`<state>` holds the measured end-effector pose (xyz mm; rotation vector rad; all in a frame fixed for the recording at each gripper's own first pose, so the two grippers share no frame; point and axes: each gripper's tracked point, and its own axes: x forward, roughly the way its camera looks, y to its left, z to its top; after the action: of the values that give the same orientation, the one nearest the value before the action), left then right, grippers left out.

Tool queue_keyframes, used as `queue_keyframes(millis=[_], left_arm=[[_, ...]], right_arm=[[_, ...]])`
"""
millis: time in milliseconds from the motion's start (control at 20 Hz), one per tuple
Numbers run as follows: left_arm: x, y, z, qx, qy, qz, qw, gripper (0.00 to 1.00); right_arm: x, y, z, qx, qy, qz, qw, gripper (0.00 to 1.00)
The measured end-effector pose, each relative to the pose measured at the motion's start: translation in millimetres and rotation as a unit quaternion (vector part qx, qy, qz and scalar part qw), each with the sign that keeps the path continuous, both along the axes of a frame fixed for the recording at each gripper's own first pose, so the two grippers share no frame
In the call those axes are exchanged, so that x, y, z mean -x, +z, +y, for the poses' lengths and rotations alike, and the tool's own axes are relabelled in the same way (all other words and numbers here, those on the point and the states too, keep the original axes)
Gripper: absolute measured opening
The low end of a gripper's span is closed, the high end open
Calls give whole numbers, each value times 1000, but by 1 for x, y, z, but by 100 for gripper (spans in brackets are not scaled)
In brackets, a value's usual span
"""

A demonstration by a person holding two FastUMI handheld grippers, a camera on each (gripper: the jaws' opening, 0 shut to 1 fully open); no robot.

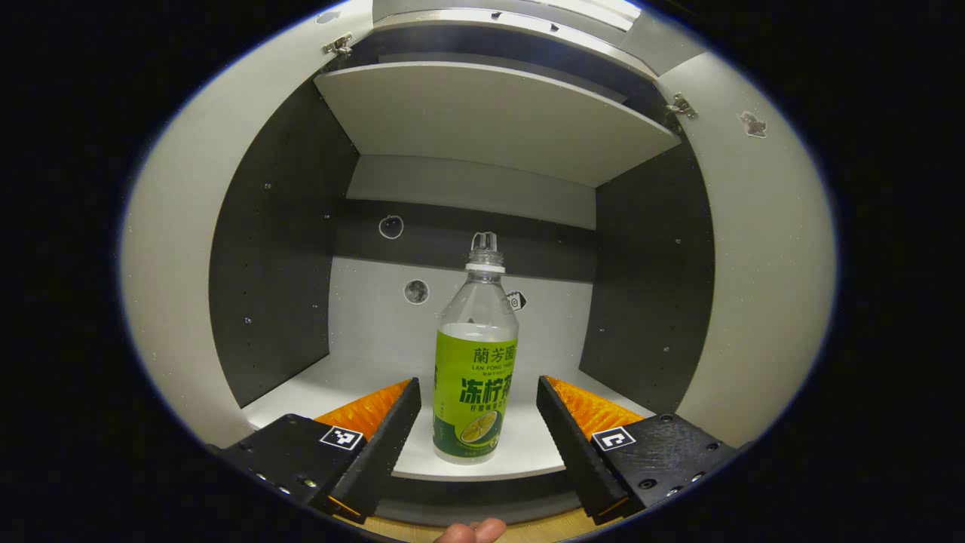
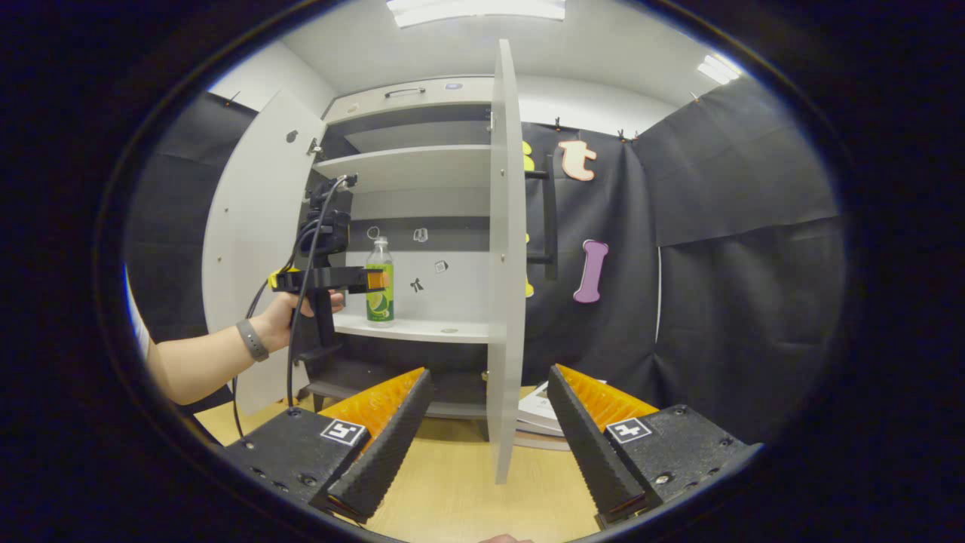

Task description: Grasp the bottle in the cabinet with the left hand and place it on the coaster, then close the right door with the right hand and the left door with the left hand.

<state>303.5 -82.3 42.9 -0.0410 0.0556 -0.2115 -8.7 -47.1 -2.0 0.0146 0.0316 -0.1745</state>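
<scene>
Left gripper view: the left claw (image 1: 479,422) stands wide open, its two fingers (image 1: 377,445) flanking, without touching, one clear plastic bottle with a green label and white cap (image 1: 475,362). The bottle stands upright near the front edge of the white lower cabinet shelf (image 1: 362,377). One white upper shelf (image 1: 490,113) sits above. Two metal hinges (image 1: 339,45) are visible.

Right gripper view: the right claw (image 2: 488,437) is wide open and holds nothing, above the light wooden bench (image 2: 452,490). Two white flat cabinet doors stand open: the left door (image 2: 249,226) and the right door (image 2: 507,249), seen edge-on. A hand (image 2: 290,313) with a grey wristband (image 2: 252,339) holds the left claw at the bottle.
</scene>
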Motion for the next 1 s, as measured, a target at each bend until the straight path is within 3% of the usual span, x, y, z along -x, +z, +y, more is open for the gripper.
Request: queue_keyframes(millis=[400,450,500,650,1000], left_arm=[[-47,-18,8,-36,43,8,998,94],[-42,-16,12,-39,45,8,998,81],[-46,-17,10,-36,40,9,999,76],[-30,-5,12,-23,38,-2,999,68],[47,37,33,-19,23,-32,999,67]], right_arm=[[1,-4,-10,-2,-11,9,1000,99],[1,-4,-11,-2,-11,9,1000,100],[1,-5,-12,-3,-10,10,1000,99],[2,-3,-10,-6,-4,8,1000,99],[4,11,3,0,28,-16,999,100]])
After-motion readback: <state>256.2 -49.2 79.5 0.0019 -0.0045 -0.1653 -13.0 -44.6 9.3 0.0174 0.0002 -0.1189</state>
